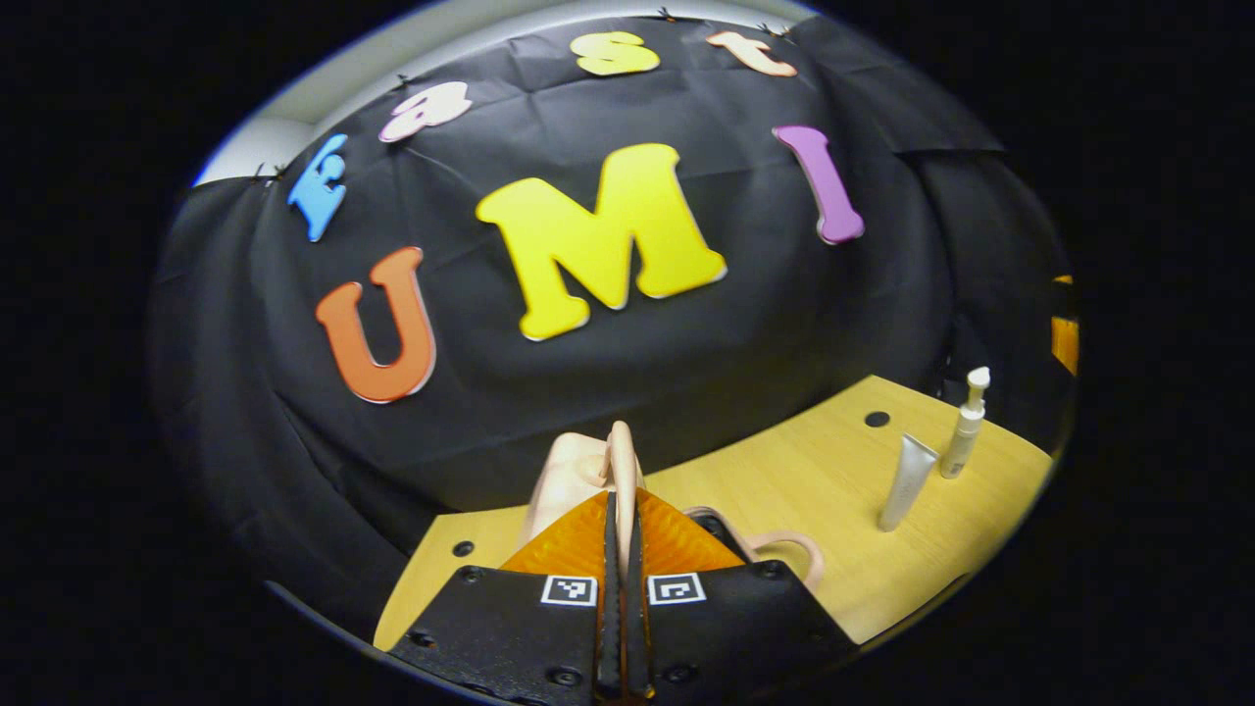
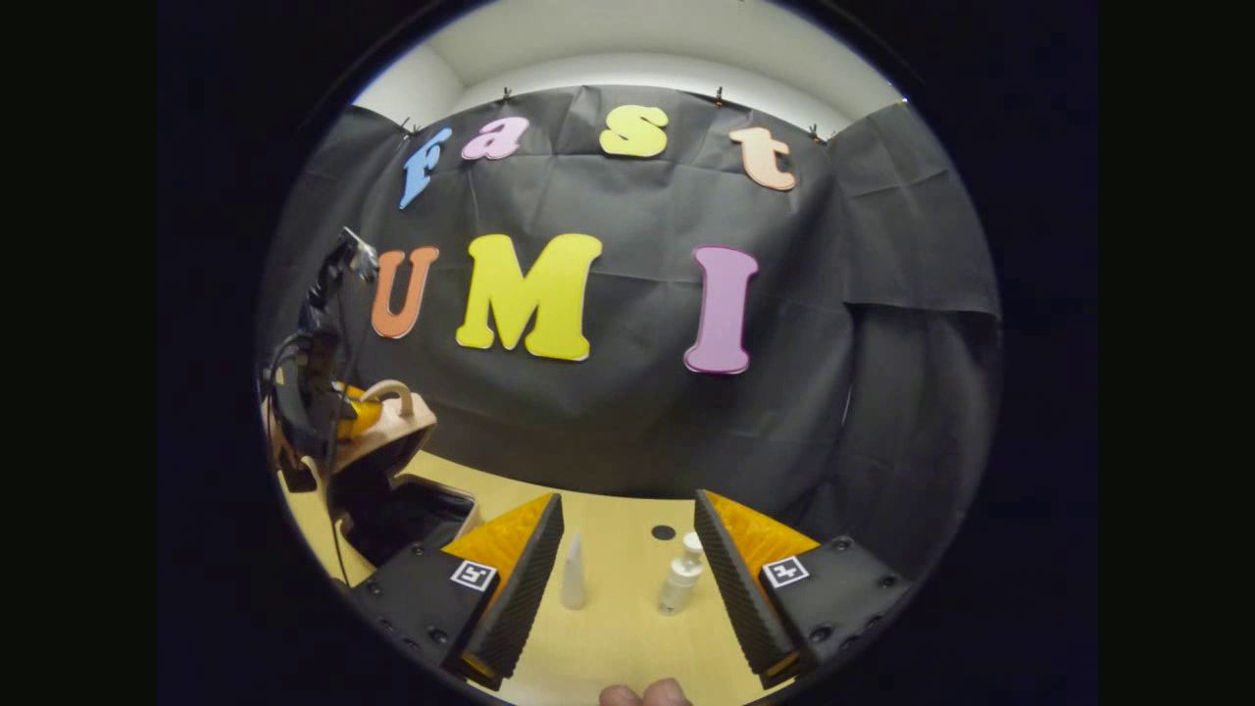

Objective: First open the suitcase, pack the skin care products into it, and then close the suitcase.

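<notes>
The left gripper (image 1: 620, 549) is pinching the suitcase lid (image 1: 620, 461) raised, opening nearly complete, while the right gripper (image 2: 627, 579) is waiting agape before 2 unpacked items, tube (image 2: 573, 574) and pump bottle (image 2: 679, 580).

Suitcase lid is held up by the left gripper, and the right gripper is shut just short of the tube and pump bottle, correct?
Not quite: the right gripper is open, as the right gripper view shows, jaws wide with the tube and pump bottle standing ahead between them. The left gripper does hold the suitcase lid up.
</notes>
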`<state>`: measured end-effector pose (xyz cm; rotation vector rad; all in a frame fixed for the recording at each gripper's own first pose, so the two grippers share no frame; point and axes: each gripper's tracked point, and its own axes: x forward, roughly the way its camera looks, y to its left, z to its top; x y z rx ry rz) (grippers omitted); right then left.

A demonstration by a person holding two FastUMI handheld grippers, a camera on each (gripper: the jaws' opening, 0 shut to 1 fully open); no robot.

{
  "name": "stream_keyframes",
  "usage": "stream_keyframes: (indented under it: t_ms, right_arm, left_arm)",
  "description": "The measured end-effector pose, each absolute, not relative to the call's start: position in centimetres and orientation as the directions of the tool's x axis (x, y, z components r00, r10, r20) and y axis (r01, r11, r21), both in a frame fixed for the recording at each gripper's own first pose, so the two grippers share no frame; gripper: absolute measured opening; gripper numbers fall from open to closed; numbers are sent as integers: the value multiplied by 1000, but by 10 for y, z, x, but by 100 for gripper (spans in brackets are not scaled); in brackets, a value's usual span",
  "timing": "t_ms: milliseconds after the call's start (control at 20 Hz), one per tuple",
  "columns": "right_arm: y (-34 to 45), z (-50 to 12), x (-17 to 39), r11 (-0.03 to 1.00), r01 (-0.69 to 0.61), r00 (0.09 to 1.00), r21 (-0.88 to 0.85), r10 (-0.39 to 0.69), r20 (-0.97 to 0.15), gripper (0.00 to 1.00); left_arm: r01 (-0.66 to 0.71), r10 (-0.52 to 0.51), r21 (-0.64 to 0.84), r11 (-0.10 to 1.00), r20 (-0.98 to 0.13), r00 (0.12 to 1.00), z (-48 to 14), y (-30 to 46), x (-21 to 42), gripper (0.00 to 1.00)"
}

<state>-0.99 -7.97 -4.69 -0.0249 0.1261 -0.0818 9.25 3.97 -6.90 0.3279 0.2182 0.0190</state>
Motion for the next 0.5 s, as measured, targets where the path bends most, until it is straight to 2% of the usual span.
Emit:
stream_keyframes:
  t_ms: [250,350,500]
  right_arm:
    - [-18,-21,4,998,12,995,-58,-18,-100,80]
    - [-2,-12,7,996,3,996,-86,-11,-88,80]
    - [14,-13,10,995,6,994,-97,-16,-105,80]
  left_arm:
    - [-184,214,263,947,-90,973,-53,188,83,5]
    - [-245,270,218,945,-90,959,-66,248,79,5]
    - [-293,316,151,944,-156,936,-111,321,75,5]
